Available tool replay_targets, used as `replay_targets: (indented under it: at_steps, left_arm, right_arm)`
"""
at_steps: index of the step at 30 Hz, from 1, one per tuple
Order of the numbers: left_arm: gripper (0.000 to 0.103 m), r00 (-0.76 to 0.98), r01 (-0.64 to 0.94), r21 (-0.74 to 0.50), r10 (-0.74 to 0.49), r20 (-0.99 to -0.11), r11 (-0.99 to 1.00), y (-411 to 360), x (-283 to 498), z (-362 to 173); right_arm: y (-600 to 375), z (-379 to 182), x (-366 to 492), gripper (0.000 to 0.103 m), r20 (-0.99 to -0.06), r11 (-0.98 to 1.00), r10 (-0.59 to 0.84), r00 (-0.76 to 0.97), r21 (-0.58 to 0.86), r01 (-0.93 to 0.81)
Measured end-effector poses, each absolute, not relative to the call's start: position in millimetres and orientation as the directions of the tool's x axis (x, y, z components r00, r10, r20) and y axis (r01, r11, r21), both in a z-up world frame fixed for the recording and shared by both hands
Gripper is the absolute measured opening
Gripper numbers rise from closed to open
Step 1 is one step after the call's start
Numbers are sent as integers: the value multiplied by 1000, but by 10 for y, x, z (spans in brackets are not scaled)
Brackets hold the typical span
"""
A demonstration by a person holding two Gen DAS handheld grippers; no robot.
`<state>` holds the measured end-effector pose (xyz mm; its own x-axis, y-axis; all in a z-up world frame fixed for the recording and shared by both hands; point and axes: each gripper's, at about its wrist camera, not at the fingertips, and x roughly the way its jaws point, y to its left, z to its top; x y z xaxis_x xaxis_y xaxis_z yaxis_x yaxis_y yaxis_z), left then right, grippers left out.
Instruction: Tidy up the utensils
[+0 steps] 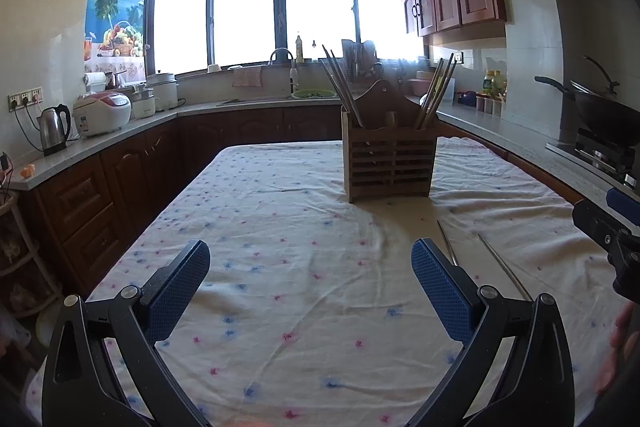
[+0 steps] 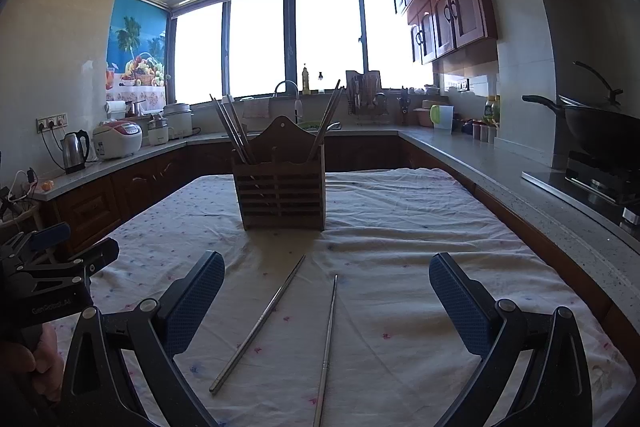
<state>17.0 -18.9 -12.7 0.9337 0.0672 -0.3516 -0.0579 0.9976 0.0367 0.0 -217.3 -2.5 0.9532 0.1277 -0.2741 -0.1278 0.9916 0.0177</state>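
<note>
While our left gripper (image 1: 310, 281) and right gripper (image 2: 326, 301) both hover spread wide and empty, two metal chopsticks (image 2: 260, 323) lie on the tablecloth (image 2: 400, 227) between the right fingers. Beyond them we see the wooden holder (image 2: 280, 193) standing upright, with chopsticks in its two outer compartments.

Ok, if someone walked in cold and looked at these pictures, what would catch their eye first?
Probably the wooden holder standing mid-table on the speckled cloth, with chopsticks fanning out of both ends. Next, the two metal chopsticks lying loose on the cloth in front of it, right between the open right gripper's blue pads. The glaring window behind dominates the background, and the left gripper is open over bare cloth.
</note>
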Motion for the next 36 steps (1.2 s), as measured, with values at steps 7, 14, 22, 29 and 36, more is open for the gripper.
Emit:
replay_targets:
  at_steps: [7,14,22,29,36]
  left_arm:
    - [103,934,-59,43,71,-349,997,-197,166,-126]
    - [103,933,-55,49,69,-352,997,-218,158,-129]
    - [103,932,-52,49,66,-357,997,-227,173,-139]
    - [103,931,-48,49,63,-360,998,-228,183,-151]
    - [103,927,-43,49,58,-369,998,-218,225,-173]
  right_arm:
    - [-2181,-23,-5,103,-276,992,129,953,28,-126]
    - [-2190,-15,-1,103,-273,991,134,953,36,-129]
    - [-2194,-15,1,103,-275,991,134,952,38,-128]
    - [-2188,-21,8,103,-278,991,137,951,39,-131]
    - [-2190,-18,17,103,-280,991,137,950,40,-131]
